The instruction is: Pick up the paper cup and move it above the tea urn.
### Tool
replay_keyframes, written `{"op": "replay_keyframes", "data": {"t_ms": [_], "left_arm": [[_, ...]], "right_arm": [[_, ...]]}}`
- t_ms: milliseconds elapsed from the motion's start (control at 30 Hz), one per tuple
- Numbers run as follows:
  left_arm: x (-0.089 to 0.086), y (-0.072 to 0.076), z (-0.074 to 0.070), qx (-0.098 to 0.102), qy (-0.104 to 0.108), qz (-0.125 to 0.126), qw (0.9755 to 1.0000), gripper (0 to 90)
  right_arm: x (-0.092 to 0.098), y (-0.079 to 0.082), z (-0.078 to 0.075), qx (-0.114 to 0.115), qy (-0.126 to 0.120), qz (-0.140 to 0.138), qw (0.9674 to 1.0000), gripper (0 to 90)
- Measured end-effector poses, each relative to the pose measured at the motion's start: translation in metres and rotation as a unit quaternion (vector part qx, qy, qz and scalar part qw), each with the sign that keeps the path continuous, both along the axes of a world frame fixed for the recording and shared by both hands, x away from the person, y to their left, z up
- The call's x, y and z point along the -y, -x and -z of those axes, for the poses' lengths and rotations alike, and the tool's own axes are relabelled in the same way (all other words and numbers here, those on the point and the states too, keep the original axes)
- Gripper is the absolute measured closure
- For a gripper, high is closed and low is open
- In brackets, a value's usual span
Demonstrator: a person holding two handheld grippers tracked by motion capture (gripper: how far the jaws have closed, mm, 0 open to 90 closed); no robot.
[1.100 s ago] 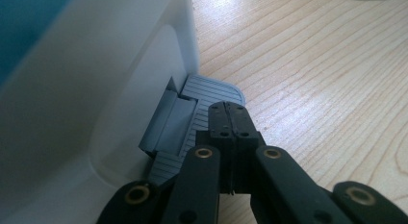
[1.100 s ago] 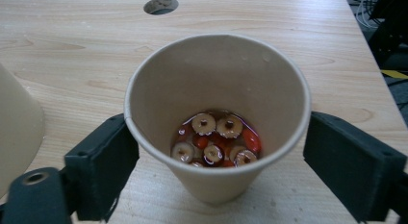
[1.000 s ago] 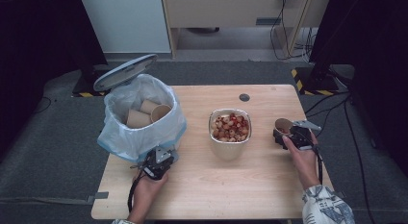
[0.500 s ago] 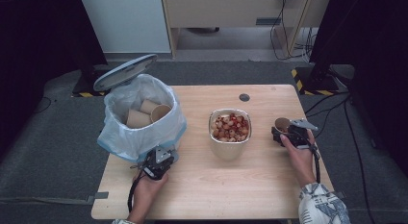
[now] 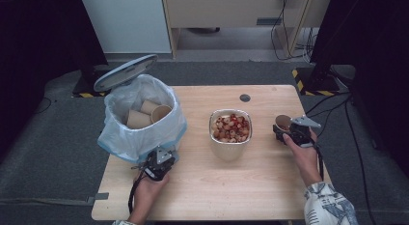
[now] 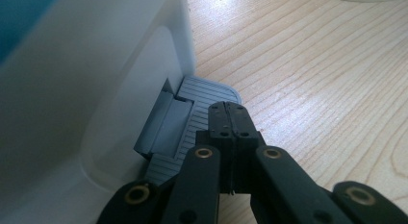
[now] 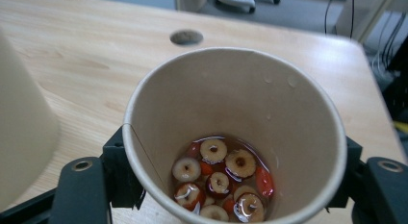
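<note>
Wood-grain table [image 5: 270,186] on grey carpet [image 5: 43,157]

A bin [image 5: 140,119] with cups [image 5: 147,114] in it stood at the table's [image 5: 241,186] left, its pedal [image 6: 192,113] in front; a bowl [image 5: 230,133] sat centre, a paper cup [image 5: 282,122] to its right

A brown paper cup [image 7: 235,132] with red and cream fruit slices [image 7: 219,178] is seen at the frame's centre. A ribbed grey pedal [image 6: 192,118] is shown at centre left, on a pale wooden table [image 6: 312,80] with grain lines.
</note>
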State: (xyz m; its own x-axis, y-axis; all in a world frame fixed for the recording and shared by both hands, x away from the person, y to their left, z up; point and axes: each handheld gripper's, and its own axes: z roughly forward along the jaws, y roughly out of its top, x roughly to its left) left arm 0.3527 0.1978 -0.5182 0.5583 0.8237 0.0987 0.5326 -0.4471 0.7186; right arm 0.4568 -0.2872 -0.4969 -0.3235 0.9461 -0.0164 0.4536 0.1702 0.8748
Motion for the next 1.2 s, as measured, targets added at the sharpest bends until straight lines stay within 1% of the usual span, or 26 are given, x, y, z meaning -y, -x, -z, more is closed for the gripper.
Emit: {"op": "replay_keyframes", "data": {"t_ms": [33,67,133,167,200,267,300,367,400,433,567,600,633,667,700,733,767,800,867,967,1000,1033,1133,1200], "left_arm": [[0.000,0.000,0.000,0.000,0.000,0.000,1.0000,89.8],[0.000,0.000,0.000,0.000,0.000,0.000,1.0000,89.8],[0.000,0.000,0.000,0.000,0.000,0.000,1.0000,89.8],[0.000,0.000,0.000,0.000,0.000,0.000,1.0000,89.8],[0.000,0.000,0.000,0.000,0.000,0.000,1.0000,89.8],[0.000,0.000,0.000,0.000,0.000,0.000,1.0000,89.8],[0.000,0.000,0.000,0.000,0.000,0.000,1.0000,89.8],[0.000,0.000,0.000,0.000,0.001,0.000,1.0000,89.8],[0.000,0.000,0.000,0.000,0.001,0.000,1.0000,89.8],[0.000,0.000,0.000,0.000,0.001,0.000,1.0000,89.8],[0.000,0.000,0.000,0.000,0.000,0.000,1.0000,89.8],[0.000,0.000,0.000,0.000,0.000,0.000,1.0000,89.8],[0.000,0.000,0.000,0.000,0.000,0.000,1.0000,89.8],[0.000,0.000,0.000,0.002,-0.004,0.003,1.0000,89.8],[0.000,0.000,0.000,0.000,0.000,0.000,1.0000,89.8],[0.000,0.000,0.000,0.002,-0.003,0.003,1.0000,89.9],[0.000,0.000,0.000,0.002,-0.003,0.002,1.0000,89.8],[0.000,0.000,0.000,0.002,-0.003,0.002,1.0000,89.8],[0.000,0.000,0.000,0.000,0.000,-0.001,1.0000,89.8],[0.000,0.000,0.000,0.000,0.000,0.000,1.0000,89.8],[0.000,0.000,0.000,0.000,0.000,0.000,1.0000,89.8],[0.000,0.000,0.000,0.000,0.000,-0.001,1.0000,89.8],[0.000,0.000,0.000,0.000,0.000,0.000,1.0000,89.8],[0.000,0.000,0.000,0.000,0.001,0.000,1.0000,89.8]], "right_arm": [[0.000,0.000,0.000,0.000,0.000,0.000,1.0000,29.5],[0.000,0.000,-0.011,0.008,0.006,-0.011,0.9999,29.6],[0.002,0.000,-0.024,0.016,0.015,-0.023,0.9995,30.0],[0.002,0.000,-0.024,0.016,0.015,-0.023,0.9995,30.0],[0.002,0.000,-0.028,0.018,0.017,-0.025,0.9994,30.1],[0.004,-0.002,-0.040,0.025,0.026,-0.032,0.9988,30.4],[0.005,-0.003,-0.048,0.027,0.021,-0.033,0.9988,30.5],[0.006,-0.004,-0.050,0.029,0.021,-0.034,0.9988,30.6],[0.007,-0.005,-0.056,0.029,0.019,-0.038,0.9987,30.6],[0.008,-0.006,-0.058,0.029,0.022,-0.041,0.9985,30.7],[0.010,-0.010,-0.064,0.028,0.023,-0.043,0.9984,30.8],[0.011,-0.011,-0.067,0.027,0.026,-0.046,0.9982,30.8],[0.011,-0.011,-0.067,0.027,0.026,-0.046,0.9982,30.8],[0.012,-0.012,-0.069,0.029,0.029,-0.048,0.9980,30.8],[0.013,-0.013,-0.071,0.029,0.030,-0.050,0.9979,30.8],[0.014,-0.014,-0.074,0.030,0.031,-0.049,0.9978,30.8],[0.016,-0.017,-0.079,0.035,0.032,-0.049,0.9977,30.8],[0.016,-0.017,-0.079,0.035,0.032,-0.049,0.9977,30.8],[0.017,-0.019,-0.087,0.039,0.031,-0.046,0.9977,30.8],[0.011,-0.021,-0.096,0.044,0.042,-0.063,0.9962,30.8],[0.009,-0.022,-0.102,0.048,0.044,-0.071,0.9953,30.8],[0.009,-0.022,-0.102,0.048,0.044,-0.071,0.9953,30.8],[0.009,-0.026,-0.113,0.056,0.044,-0.063,0.9955,30.9],[0.007,-0.026,-0.115,0.058,0.045,-0.066,0.9951,30.9]]}}
